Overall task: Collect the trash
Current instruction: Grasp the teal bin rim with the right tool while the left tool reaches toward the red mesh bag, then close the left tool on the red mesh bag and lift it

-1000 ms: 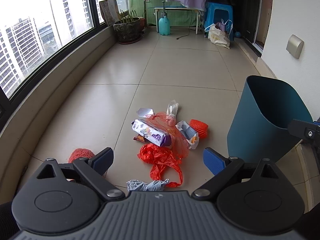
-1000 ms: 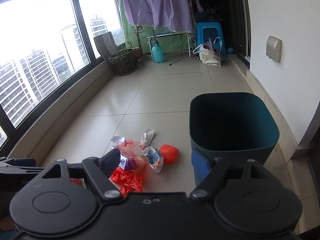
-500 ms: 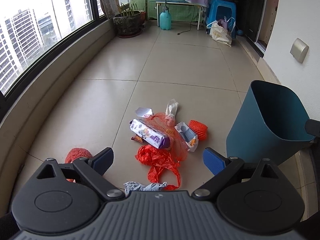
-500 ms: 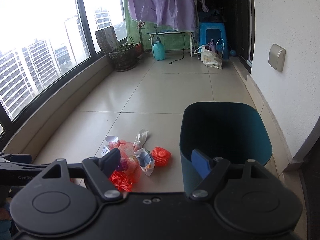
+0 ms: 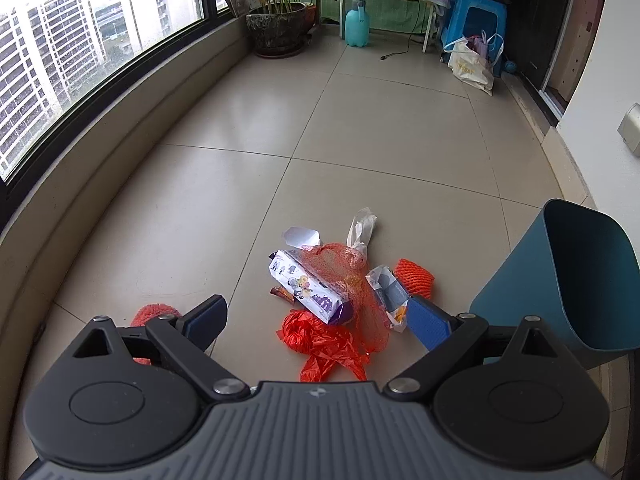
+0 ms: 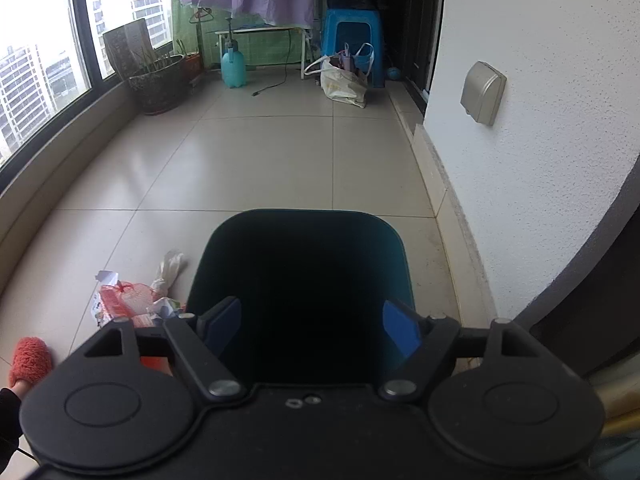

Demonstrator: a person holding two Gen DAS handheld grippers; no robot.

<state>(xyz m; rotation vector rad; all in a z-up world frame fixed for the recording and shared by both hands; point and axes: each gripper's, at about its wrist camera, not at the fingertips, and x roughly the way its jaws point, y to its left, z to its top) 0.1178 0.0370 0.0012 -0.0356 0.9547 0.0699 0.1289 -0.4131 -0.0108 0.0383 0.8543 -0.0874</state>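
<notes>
Left wrist view: left gripper (image 5: pixel 316 322) sits w/ jaws spread wide, nothing between the blue pads, pointing down at the tiled floor (image 5: pixel 360 152). Trash pile lies on the floor just ahead of the fingers: white box w/ purple print (image 5: pixel 306 288) partly wrapped in orange-red mesh netting (image 5: pixel 348 280), crumpled red plastic bag (image 5: pixel 320 344) nearest the gripper, small printed carton (image 5: pixel 386 286) beside an orange foam fruit net (image 5: pixel 416 278), white folded card (image 5: pixel 302 236) and a twisted white wrapper (image 5: pixel 362 228) at the far side, small brown wrapper (image 5: pixel 282 294) poking out under the box. Teal bin (image 5: pixel 560 280) stands to the right of the pile, close to the foam net but apart from it, opening tipped toward the camera's right. Fuzzy red slipper (image 5: pixel 154 312) shows behind the left finger. Far end: plant pot (image 5: pixel 278 30), teal spray bottle (image 5: pixel 357 26), blue stool (image 5: pixel 476 26), shopping bag (image 5: pixel 472 64).

Right wrist view: right gripper (image 6: pixel 312 326) also wide apart, empty, hovering right over the bin (image 6: pixel 304 264); both pads sit in front of its dark interior. Can't tell if anything lies inside, too dark. Trash pile is left of the bin on the floor: mesh netting (image 6: pixel 128 304), white wrapper (image 6: pixel 170 268), carton edge touching or nearly touching the bin wall. Red slipper (image 6: pixel 30 360) at far left, w/ a dark sleeve (image 6: pixel 8 412) at the frame edge. White wall (image 6: pixel 540 100) w/ a grey cover box (image 6: pixel 482 92) to the right.
</notes>
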